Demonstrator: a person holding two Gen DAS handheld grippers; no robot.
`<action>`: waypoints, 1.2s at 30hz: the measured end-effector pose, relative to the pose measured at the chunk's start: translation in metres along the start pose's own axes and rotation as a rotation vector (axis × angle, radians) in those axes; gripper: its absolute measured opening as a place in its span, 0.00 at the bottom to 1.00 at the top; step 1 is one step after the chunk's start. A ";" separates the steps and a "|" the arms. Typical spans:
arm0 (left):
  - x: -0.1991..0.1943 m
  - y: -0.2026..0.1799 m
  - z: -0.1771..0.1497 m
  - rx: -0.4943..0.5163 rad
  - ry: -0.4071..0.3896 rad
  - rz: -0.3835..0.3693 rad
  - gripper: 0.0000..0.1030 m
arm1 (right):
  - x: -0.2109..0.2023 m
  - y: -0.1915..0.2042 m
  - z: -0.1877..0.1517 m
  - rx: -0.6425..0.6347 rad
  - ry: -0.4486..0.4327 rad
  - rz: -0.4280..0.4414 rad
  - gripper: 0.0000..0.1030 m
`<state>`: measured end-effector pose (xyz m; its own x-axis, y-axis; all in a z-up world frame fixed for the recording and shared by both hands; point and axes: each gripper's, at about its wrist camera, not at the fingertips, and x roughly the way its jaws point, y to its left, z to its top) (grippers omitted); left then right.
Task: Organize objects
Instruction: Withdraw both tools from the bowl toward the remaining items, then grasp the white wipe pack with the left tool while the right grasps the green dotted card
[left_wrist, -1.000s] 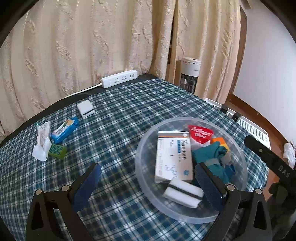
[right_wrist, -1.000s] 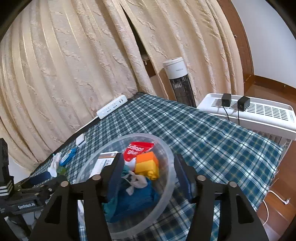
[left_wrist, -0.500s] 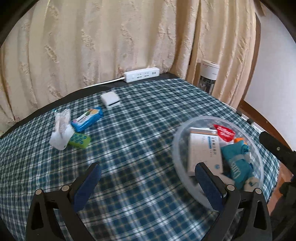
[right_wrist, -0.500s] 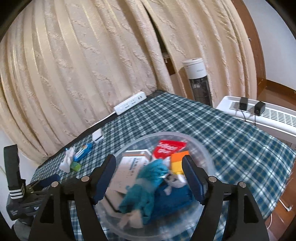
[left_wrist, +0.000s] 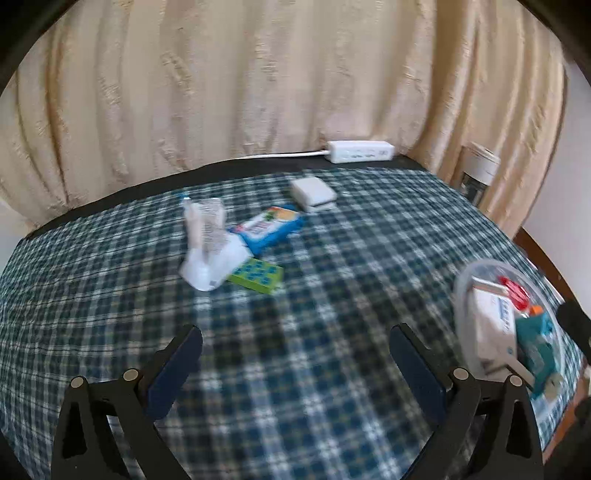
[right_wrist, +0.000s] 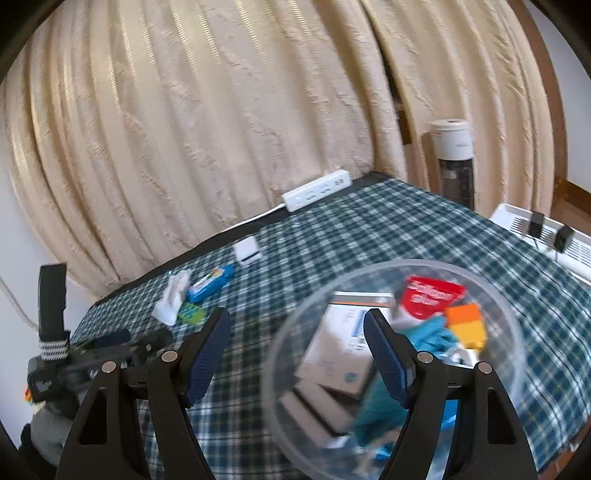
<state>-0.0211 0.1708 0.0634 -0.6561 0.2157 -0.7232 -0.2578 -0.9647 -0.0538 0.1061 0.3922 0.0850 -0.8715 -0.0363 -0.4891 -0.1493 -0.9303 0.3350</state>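
Checked cloth (left_wrist: 332, 280) covers the whole table beneath both tongs. Left tongs (left_wrist: 295, 363) hang over a bare stretch of it with their two blue-padded fingers (left_wrist: 177, 365) spread wide and nothing between them. Ahead of them and a little to the left lies a small cluster: a white packet (left_wrist: 207, 247) lying on the cloth, a green block (left_wrist: 256, 275) just beside its near corner, and a blue wrapper (left_wrist: 271, 227) touching the packet's far side. Farther ahead sits a small white box (left_wrist: 312, 194), apart from the cluster, and at the table's far edge, against the curtain (left_wrist: 258, 85), a white power strip (left_wrist: 360, 151). Off to the right of the left tongs, near the table's edge, stands the clear bowl (left_wrist: 461, 295). Right tongs (right_wrist: 297, 354) are likewise wide open and grip nothing; their right finger (right_wrist: 386, 360) crosses in front of the bowl (right_wrist: 517, 328), while the left finger is over plain cloth. Inside the bowl I can make out a white carton (right_wrist: 338, 354), a red packet (right_wrist: 430, 295), an orange block (right_wrist: 467, 326) and some teal cloth (right_wrist: 430, 334), with what may be a sponge low down, though that part is blurred. Beyond the table to the right of the right tongs stands a tall fan (right_wrist: 454, 162).
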 end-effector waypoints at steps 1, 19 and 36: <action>0.001 0.005 0.001 -0.009 0.001 0.005 1.00 | 0.002 0.006 0.000 -0.012 0.001 0.006 0.73; 0.057 0.083 0.042 -0.131 0.056 0.089 1.00 | 0.056 0.079 -0.010 -0.135 0.095 0.093 0.73; 0.113 0.103 0.073 -0.161 0.092 0.102 1.00 | 0.111 0.101 -0.016 -0.167 0.219 0.109 0.73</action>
<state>-0.1740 0.1068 0.0267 -0.6038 0.1085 -0.7897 -0.0718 -0.9941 -0.0817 0.0018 0.2879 0.0516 -0.7537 -0.2004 -0.6259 0.0348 -0.9632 0.2665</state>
